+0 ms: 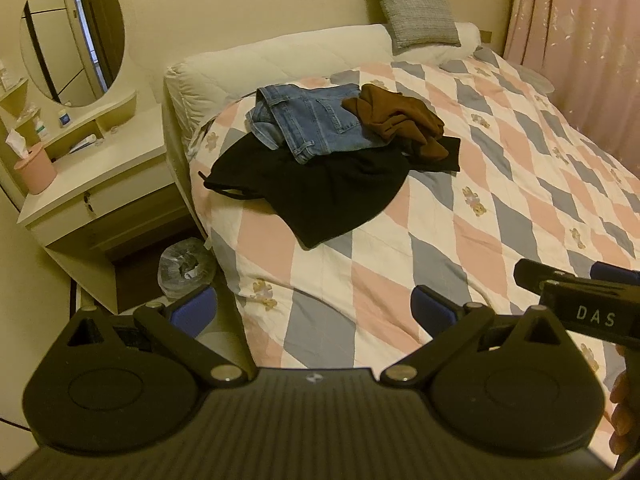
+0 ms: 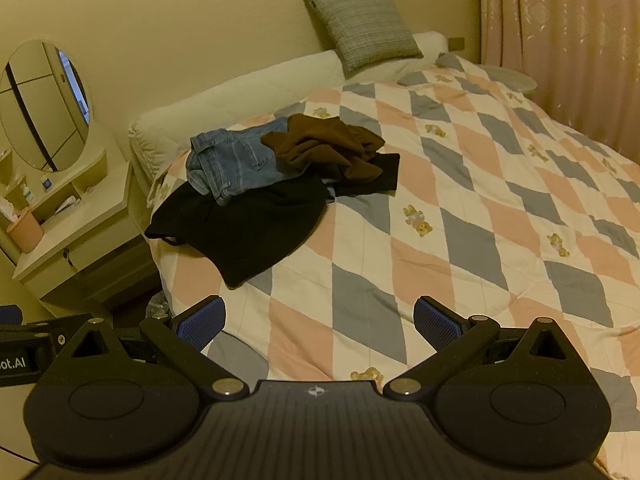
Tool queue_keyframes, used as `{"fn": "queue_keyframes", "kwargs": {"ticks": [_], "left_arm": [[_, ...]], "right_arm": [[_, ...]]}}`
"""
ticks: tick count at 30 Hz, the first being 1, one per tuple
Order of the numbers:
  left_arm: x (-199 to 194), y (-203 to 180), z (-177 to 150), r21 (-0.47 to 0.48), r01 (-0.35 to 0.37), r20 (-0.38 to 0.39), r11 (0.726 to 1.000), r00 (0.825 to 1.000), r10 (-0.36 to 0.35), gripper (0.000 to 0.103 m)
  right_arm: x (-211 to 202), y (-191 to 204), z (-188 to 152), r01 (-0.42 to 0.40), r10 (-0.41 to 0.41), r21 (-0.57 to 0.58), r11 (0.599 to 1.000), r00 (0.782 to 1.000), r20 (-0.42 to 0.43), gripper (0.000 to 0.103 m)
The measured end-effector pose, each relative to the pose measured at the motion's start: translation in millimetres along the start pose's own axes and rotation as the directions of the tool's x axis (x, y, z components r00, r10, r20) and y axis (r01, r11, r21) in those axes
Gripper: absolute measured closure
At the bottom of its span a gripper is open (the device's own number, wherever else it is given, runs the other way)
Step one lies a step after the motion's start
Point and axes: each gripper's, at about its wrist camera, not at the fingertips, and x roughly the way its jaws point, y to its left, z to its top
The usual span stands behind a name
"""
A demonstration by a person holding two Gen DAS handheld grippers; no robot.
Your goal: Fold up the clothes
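A heap of clothes lies on the bed's left side: blue jeans [image 1: 316,120] [image 2: 234,160] on top of a black garment [image 1: 320,192] [image 2: 244,232], with a crumpled brown garment [image 1: 400,120] [image 2: 324,148] to their right. My left gripper [image 1: 314,308] hangs open over the near edge of the bed, well short of the heap, nothing between its blue pads. My right gripper [image 2: 318,320] is open too, empty, also at the near edge. The right gripper's body [image 1: 580,300] shows at the right of the left wrist view.
The bed carries a pink, grey and white diamond quilt [image 1: 480,208] [image 2: 460,220], a grey pillow [image 1: 416,4] at the head and a pink curtain [image 1: 580,20] behind. A white dresser [image 1: 96,184] with oval mirror and pink tissue box [image 1: 34,168] stands left; a lined bin [image 1: 184,268] sits on the floor.
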Motion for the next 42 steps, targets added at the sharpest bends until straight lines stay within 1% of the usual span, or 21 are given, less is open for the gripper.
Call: {"fn": "queue_keyframes", "kwargs": {"ticks": [12, 18, 22, 26, 30, 33, 35, 38, 40, 42], "left_arm": [[7, 3, -1, -0.016, 0.044, -0.053, 0.999, 0.998, -0.044, 0.001], [11, 8, 2, -0.016, 0.06, -0.06, 0.998, 0.996, -0.061, 0.001], [18, 10, 4, -0.011, 0.061, -0.062, 0.998, 0.996, -0.062, 0.001], [33, 15, 13, 0.003, 0.052, -0.062, 0.999, 0.997, -0.051, 0.001], [59, 22, 27, 0.008, 0.06, -0.068, 0.998, 0.996, -0.059, 0.001], [88, 27, 40, 0.024, 0.078, -0.095, 0.997, 0.993, -0.075, 0.001], [111, 29, 49, 0.037, 0.097, -0.121, 0.995, 0.988, -0.092, 0.001], [151, 30, 69, 0.06, 0.141, -0.174, 0.988, 0.976, -0.129, 0.001], [176, 30, 83, 0.089, 0.159, -0.192, 0.983, 0.971, -0.14, 0.001], [202, 28, 99, 0.117, 0.179, -0.208, 0.977, 0.966, -0.152, 0.001]], "right_arm": [[0, -2, 1, -0.002, 0.002, 0.014, 1.0, 1.0, 0.002, 0.0], [6, 0, 4, -0.004, 0.004, 0.017, 1.0, 1.0, -0.005, 0.0], [14, 1, 5, 0.005, -0.004, 0.02, 1.0, 1.0, -0.018, 0.0], [27, 3, 9, 0.023, -0.022, 0.026, 0.999, 0.999, -0.032, 0.0], [48, 5, 18, 0.048, -0.046, 0.032, 0.998, 0.998, -0.05, 0.0], [68, 0, 26, 0.044, -0.038, 0.073, 0.996, 0.996, -0.08, 0.0], [87, -11, 32, 0.021, -0.002, 0.156, 0.988, 0.993, -0.118, 0.0], [118, -30, 38, 0.009, 0.046, 0.301, 0.954, 0.983, -0.176, 0.0], [138, -38, 42, 0.025, 0.054, 0.362, 0.932, 0.977, -0.206, 0.0], [158, -44, 46, 0.06, 0.038, 0.399, 0.915, 0.972, -0.233, 0.0]]}}
